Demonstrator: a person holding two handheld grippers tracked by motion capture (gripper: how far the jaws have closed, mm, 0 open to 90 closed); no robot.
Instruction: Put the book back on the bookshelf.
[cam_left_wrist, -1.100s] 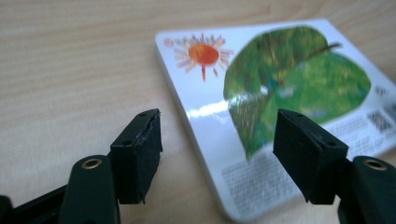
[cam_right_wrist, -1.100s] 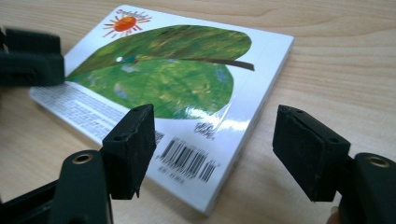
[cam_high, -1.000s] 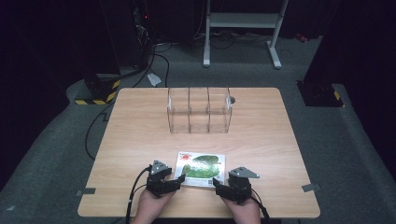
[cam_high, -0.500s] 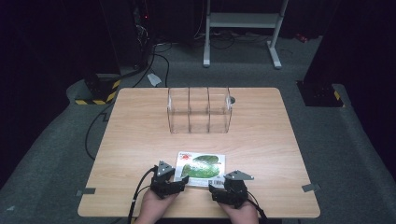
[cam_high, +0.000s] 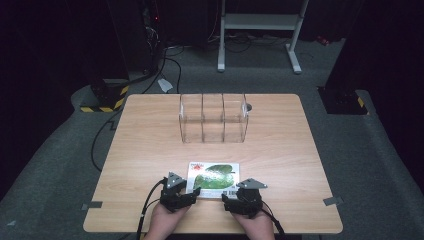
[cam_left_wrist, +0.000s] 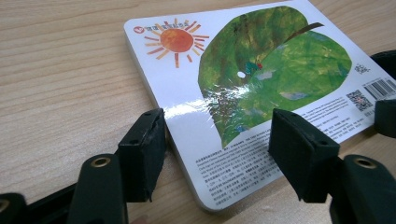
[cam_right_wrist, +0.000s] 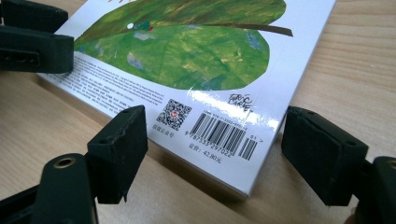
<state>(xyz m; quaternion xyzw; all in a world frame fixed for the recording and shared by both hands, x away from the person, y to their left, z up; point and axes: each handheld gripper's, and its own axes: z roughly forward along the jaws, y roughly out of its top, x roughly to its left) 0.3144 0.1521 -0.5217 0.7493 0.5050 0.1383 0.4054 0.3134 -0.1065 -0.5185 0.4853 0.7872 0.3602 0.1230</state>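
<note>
A board book (cam_high: 214, 176) with a green leaf and an orange sun on its cover lies flat near the table's front edge. My left gripper (cam_high: 192, 191) is at its near left corner. In the left gripper view the jaws (cam_left_wrist: 217, 154) straddle that corner of the book (cam_left_wrist: 261, 70); they have just been closing, the left pad (cam_left_wrist: 147, 149) is close against the book's side, and I see no squeeze. My right gripper (cam_high: 230, 197) is at the near right corner. Its jaws (cam_right_wrist: 222, 154) have just been opening and stand apart from the barcode corner of the book (cam_right_wrist: 187, 51).
A clear container (cam_high: 213, 117) with three compartments stands upright at the middle back of the wooden table (cam_high: 280, 150), a small dark round thing (cam_high: 248, 106) behind it. Cables and a white stand are on the floor beyond the table.
My right gripper has shifted a little to the left, closer to the book's near right corner. The left hand and the book have stayed where they were.
</note>
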